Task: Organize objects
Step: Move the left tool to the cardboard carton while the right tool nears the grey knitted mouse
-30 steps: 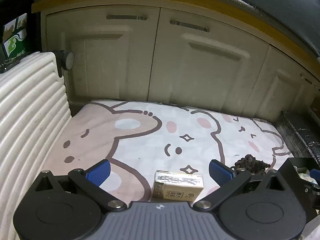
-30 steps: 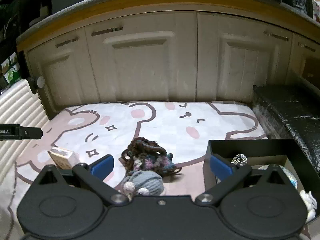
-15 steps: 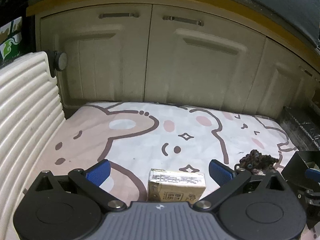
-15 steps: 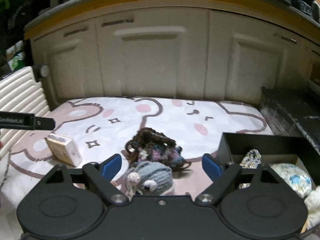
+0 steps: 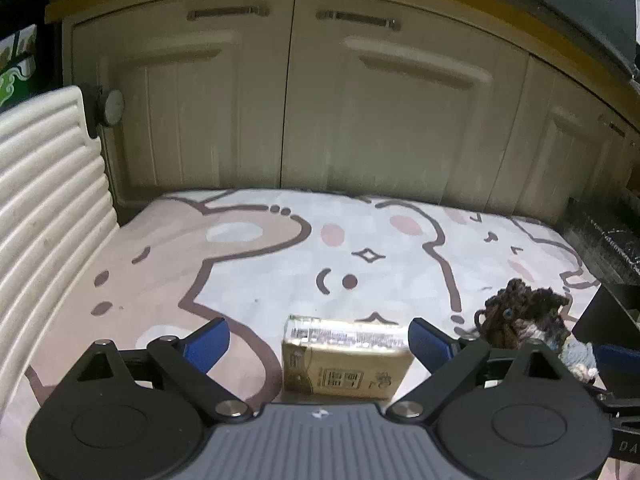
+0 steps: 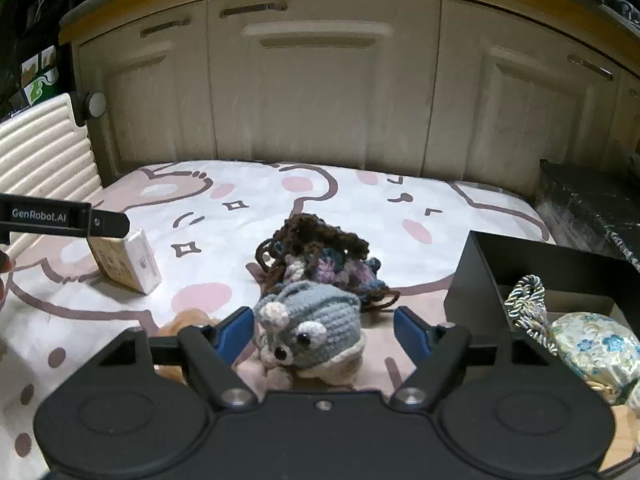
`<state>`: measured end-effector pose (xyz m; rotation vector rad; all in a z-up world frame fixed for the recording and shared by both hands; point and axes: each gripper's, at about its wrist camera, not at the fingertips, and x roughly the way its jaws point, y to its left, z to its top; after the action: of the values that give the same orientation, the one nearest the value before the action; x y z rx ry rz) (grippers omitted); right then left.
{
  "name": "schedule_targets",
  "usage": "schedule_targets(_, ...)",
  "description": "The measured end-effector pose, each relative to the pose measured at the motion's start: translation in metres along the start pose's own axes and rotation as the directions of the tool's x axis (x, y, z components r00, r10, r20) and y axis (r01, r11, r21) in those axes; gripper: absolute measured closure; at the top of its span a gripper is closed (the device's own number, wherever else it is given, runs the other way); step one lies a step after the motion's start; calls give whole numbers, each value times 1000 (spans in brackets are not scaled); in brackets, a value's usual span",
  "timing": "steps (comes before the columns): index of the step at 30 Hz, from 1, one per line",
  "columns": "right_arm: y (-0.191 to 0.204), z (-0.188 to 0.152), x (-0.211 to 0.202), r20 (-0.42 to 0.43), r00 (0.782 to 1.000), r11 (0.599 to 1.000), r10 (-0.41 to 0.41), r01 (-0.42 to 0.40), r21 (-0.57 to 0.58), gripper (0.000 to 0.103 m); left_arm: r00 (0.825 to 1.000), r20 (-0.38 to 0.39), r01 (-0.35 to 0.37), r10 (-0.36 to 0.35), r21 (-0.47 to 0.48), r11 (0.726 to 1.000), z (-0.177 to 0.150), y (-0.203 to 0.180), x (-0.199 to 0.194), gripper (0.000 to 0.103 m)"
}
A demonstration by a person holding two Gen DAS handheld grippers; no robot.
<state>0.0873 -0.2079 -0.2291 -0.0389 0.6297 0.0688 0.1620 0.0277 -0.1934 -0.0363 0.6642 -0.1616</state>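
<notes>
The grey crocheted mouse toy [image 6: 310, 326] lies on the cartoon mat [image 6: 400, 200], bracketed by the right gripper [image 6: 324, 330], whose jaws have just been closing but haven't yet pinched it. Left of the toy, the left gripper [image 5: 318, 340] has likewise been narrowing around the gold carton [image 5: 346, 364], still ungripped. Right of the toy, the black box [image 6: 476, 276] awaits, its contents partly cut off.

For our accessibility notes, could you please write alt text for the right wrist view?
The right gripper, jaws closing but not yet touching, straddles a grey-blue crocheted toy on a cartoon-printed mat. A brown crocheted pouch lies behind, a black box to the right.
</notes>
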Motion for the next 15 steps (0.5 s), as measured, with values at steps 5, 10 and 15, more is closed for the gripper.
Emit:
schedule_targets(5, 1, -3, 7, -9, 1000, 1000, -3, 3, -19, 34, 1000, -4, 13, -13, -18, 1000, -3, 2, 6, 8)
schedule_targets(10, 1, -7, 12, -22, 1000, 1000, 3, -4, -28, 40, 999, 9, 36, -35, -20, 999, -5, 2, 7, 8)
schedule_targets(15, 2, -7, 14, -27, 999, 999, 19, -20, -26, 49, 998, 12, 55, -55, 1, 998, -6, -2, 7, 8)
